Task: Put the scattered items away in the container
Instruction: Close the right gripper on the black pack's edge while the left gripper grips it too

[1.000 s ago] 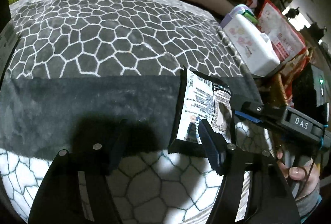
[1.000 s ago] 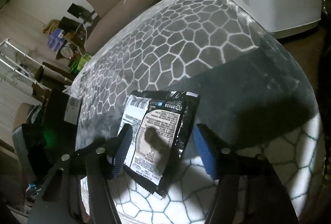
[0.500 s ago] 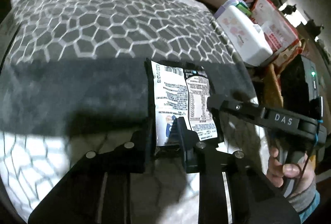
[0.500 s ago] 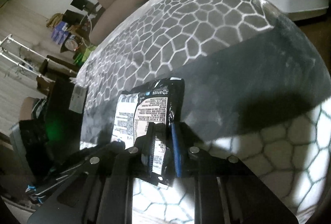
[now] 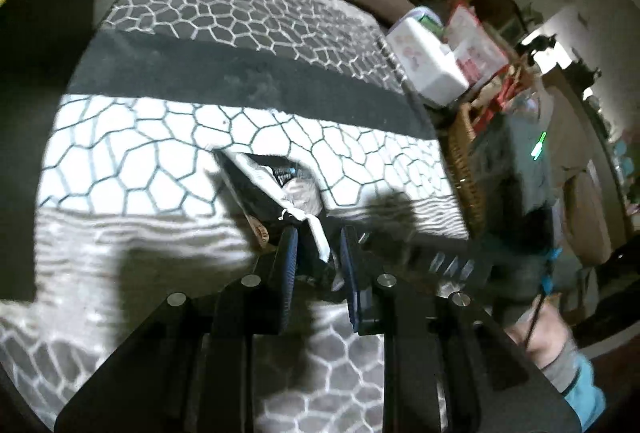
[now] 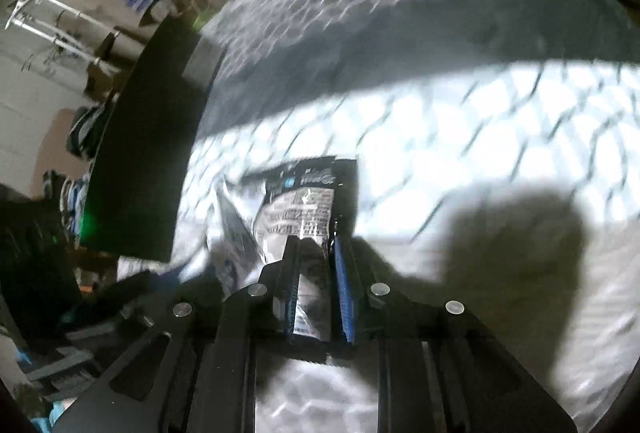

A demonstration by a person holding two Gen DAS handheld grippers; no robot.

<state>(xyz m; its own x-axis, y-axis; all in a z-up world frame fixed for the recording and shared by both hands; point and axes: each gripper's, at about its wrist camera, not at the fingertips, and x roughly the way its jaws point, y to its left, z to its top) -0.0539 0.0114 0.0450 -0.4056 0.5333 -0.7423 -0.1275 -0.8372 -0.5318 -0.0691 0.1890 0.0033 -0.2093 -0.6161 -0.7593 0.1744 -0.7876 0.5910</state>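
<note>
Soft blanket [image 5: 160, 161] with a honeycomb pattern underneath, bright in the middle, with a dark stripe behind. Shiny snack packet [image 5: 272, 185] bunched up over the bright part, pinched at two spots. Squeezed by the left tool [image 5: 316, 233], just now closed down on one end. Squeezed by the right tool [image 6: 314, 243] too, shut tight on the printed side.

Probably the carrying step now. Hold both tools shut and move them together, side by side, so no pulling apart and no tearing. Lift high enough to clear the blanket. Go slow: slippery packet, easy to drop. Aim for the container, maybe the white box [image 5: 428, 61] or the wicker basket [image 5: 464, 161] off the blanket's right side; hard to tell which. Open up only when right over it and low down, one tool first, then the other.
</note>
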